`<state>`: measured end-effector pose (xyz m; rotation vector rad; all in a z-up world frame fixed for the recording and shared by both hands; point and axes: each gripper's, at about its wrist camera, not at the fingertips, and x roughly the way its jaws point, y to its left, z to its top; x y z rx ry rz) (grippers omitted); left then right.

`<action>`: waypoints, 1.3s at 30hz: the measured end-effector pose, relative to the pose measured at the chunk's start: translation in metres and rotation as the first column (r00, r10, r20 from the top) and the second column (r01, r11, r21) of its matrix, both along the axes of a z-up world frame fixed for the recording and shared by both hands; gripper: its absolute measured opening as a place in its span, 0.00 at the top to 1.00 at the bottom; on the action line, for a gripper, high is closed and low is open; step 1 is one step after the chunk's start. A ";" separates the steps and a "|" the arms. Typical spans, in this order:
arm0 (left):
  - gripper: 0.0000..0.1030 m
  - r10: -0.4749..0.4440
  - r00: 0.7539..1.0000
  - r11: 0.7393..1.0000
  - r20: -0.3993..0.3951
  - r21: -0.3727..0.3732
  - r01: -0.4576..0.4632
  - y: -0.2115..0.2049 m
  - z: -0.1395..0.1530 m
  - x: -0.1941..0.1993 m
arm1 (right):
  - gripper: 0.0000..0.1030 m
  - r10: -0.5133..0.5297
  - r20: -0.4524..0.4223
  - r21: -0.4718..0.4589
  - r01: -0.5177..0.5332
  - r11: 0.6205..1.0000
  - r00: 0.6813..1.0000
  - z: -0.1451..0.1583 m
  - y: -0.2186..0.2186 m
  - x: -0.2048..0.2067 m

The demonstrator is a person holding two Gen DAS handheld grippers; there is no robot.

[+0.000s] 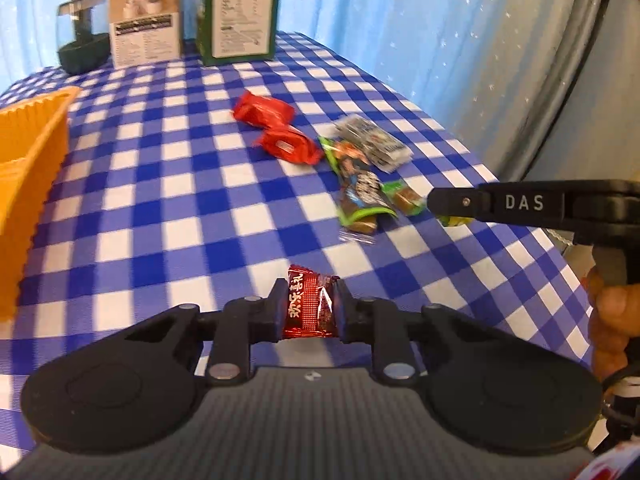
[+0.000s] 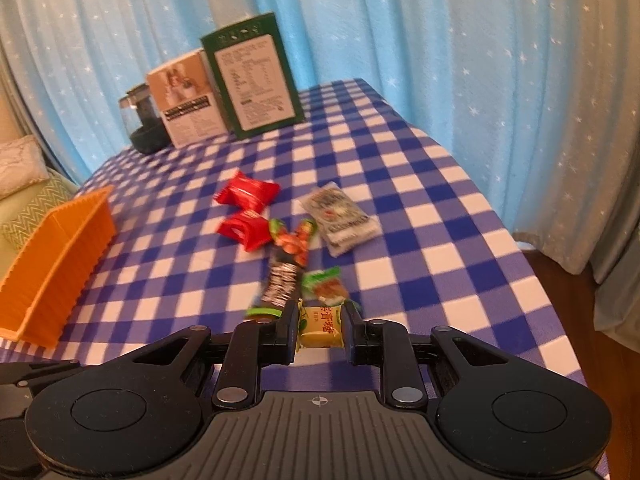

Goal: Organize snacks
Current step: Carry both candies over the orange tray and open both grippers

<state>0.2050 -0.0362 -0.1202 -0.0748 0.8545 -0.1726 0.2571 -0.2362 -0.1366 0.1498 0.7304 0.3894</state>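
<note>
My left gripper point(image 1: 308, 300) is shut on a dark red foil candy point(image 1: 308, 308), held above the checked cloth. My right gripper point(image 2: 322, 322) is shut on a small yellow snack pack point(image 2: 320, 326); it also shows side-on as the right gripper point(image 1: 434, 200) beside the snack pile. On the cloth lie two red packets point(image 1: 276, 128) point(image 2: 248, 208), a long green-and-dark bar point(image 1: 356, 184) point(image 2: 286, 268), a silvery white pack point(image 1: 376, 140) point(image 2: 340, 216) and a small green candy point(image 1: 404, 198) point(image 2: 326, 286). An orange basket point(image 1: 28, 184) point(image 2: 60, 256) stands at the left.
At the table's far end stand a green box point(image 1: 240, 8) point(image 2: 258, 80), a beige box point(image 1: 146, 16) point(image 2: 186, 100) and a dark glass jar point(image 1: 82, 36) point(image 2: 142, 120). The table's right edge point(image 2: 520, 240) drops off toward blue starred curtains. A hand point(image 1: 612, 316) holds the right gripper.
</note>
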 end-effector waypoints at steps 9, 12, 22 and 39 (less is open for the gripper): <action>0.80 0.071 0.996 0.997 0.052 -0.022 -0.069 0.056 0.040 -0.004 | 0.78 0.092 0.059 0.044 -0.095 0.995 0.994 0.028 0.049 -0.006; 0.80 0.096 0.993 0.995 0.073 -0.017 -0.095 0.078 0.055 -0.007 | 0.78 0.132 0.093 0.072 -0.139 0.988 0.987 0.041 0.074 -0.008; 0.80 0.210 0.972 0.977 0.106 0.018 -0.213 0.169 0.085 -0.023 | 0.78 0.301 0.152 0.126 -0.320 0.939 0.941 0.067 0.178 -0.022; 0.80 0.365 0.928 0.929 0.073 0.043 -0.368 0.290 0.069 -0.040 | 0.78 0.470 0.120 0.064 -0.479 0.876 0.875 0.050 0.285 -0.032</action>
